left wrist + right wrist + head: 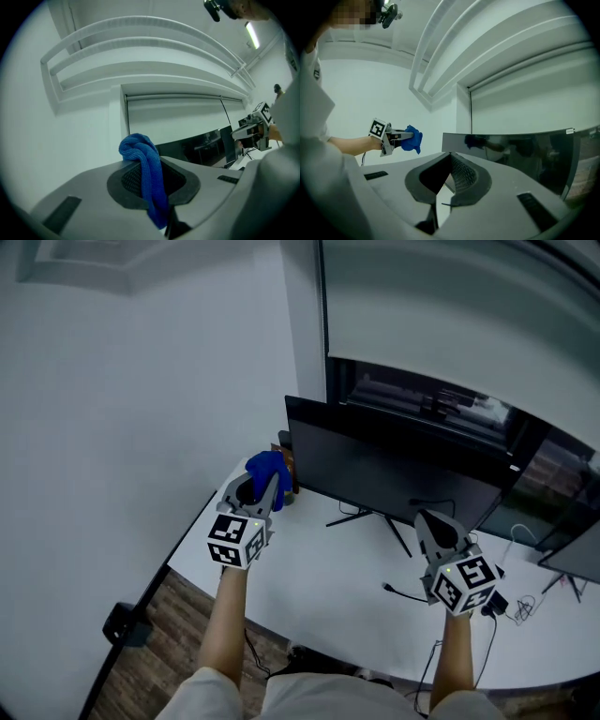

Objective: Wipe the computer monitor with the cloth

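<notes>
Our left gripper (pixel 270 486) is clamping the blue cloth (pixel 265 468), which is bunching out past the jaw tips and hanging down between the pads. We are holding it in the air by the left edge of the monitor (pixel 394 474), near the screen but, as far as we can tell, not touching it. Our right gripper (pixel 424 517) is hovering over the desk (pixel 319 568) before the screen's right part, jaws together on nothing. We are judging the pickup done and the wiping not yet begun: the whole screen is waiting for a pass.
</notes>
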The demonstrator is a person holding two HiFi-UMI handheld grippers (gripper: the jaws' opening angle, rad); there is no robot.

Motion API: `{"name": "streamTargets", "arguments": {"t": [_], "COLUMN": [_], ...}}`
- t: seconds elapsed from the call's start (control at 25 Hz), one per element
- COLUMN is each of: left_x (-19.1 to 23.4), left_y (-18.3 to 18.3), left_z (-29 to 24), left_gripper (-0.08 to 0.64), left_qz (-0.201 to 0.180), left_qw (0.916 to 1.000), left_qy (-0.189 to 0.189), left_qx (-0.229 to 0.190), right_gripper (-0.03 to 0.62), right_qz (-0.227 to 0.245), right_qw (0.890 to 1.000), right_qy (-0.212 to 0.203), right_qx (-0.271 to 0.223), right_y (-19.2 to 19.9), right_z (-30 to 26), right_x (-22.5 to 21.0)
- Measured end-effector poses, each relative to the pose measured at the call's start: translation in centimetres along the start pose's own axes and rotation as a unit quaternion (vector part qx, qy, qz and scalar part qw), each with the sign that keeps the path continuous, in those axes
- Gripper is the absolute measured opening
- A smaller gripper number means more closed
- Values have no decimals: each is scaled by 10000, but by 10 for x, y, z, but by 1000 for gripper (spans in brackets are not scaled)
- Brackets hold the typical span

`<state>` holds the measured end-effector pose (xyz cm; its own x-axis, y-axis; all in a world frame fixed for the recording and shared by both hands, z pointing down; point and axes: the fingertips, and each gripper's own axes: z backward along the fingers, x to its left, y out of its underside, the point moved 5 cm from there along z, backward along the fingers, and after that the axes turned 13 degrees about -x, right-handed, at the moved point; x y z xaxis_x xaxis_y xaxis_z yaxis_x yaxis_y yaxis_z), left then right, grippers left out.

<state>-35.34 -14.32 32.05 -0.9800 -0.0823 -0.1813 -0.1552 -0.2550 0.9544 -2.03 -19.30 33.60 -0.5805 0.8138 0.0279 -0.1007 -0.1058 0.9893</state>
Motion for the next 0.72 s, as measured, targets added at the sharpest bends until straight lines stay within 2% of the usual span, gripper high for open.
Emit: {"name": "streamTargets", "arguments": {"t": [0.2, 0.32, 0.48, 0.56, 0.72], "left_x": [66, 89, 111, 120, 125], "left_y": [3, 8, 7, 9, 21], "left_z": [-70, -108, -152, -172, -204], "left_gripper": [61, 61, 61, 61, 61], "left_qz": [-212, -351, -689, -923, -1291], "left_qw": [9989, 9972, 9944, 9923, 9854], "left_qy": [385, 644, 783, 825, 1056], "left_qx": [-142, -146, -168, -91, 338], "right_gripper": [14, 15, 15, 15, 15], "right_qz": [67, 278, 430, 412, 396], "right_qw": [9986, 9964, 9917, 9889, 9850], "right_qy": [518, 794, 1165, 1374, 1630], "right_qx": [-32, 111, 324, 380, 403], "right_y": [-3, 0, 6, 6, 5], "right_z": [-43, -57, -65, -68, -66], "right_x": [2, 4, 2, 0, -1]}}
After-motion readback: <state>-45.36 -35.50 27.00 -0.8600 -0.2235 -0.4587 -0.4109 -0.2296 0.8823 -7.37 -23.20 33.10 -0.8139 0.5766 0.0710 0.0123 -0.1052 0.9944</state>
